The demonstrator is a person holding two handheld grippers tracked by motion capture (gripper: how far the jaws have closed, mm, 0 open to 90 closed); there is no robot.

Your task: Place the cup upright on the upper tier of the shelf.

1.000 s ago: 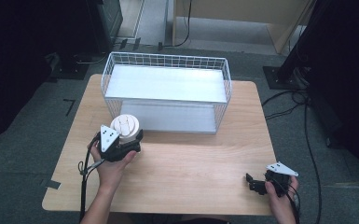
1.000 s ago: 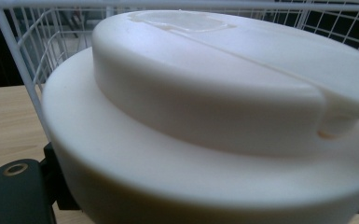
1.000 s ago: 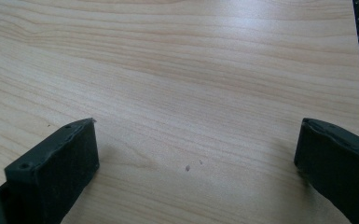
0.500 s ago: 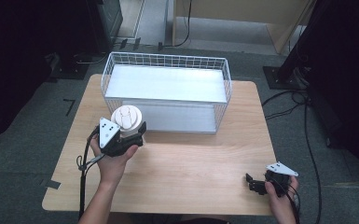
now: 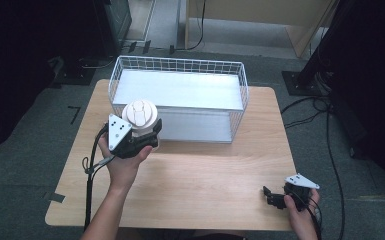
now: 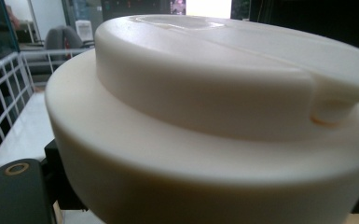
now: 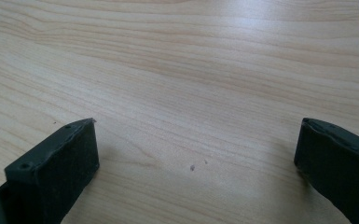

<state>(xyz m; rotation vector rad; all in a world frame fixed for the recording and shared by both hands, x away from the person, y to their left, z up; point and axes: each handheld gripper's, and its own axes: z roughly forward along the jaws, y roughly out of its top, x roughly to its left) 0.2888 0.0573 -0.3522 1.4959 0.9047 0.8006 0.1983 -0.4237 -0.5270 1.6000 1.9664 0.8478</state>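
A cream round lidded container (image 5: 140,116) is held off the table by my left gripper (image 5: 142,134), which is shut on it just in front of the wire basket's (image 5: 177,65) left near corner. Up close in the left gripper view the container's lid (image 6: 224,93) looms large, with a bit of one black jaw at the lower left. My right gripper (image 5: 271,196) rests near the table's front right corner, open, with bare wood between its two black jaws (image 7: 196,154).
The white wire basket stands at the back of the wooden table (image 5: 200,175) and has a white floor (image 5: 180,90). Cables trail off the left gripper and over the floor at the right. Dark stands ring the table.
My left gripper has carried the container up and toward the basket's near left corner. The right gripper has stayed put.
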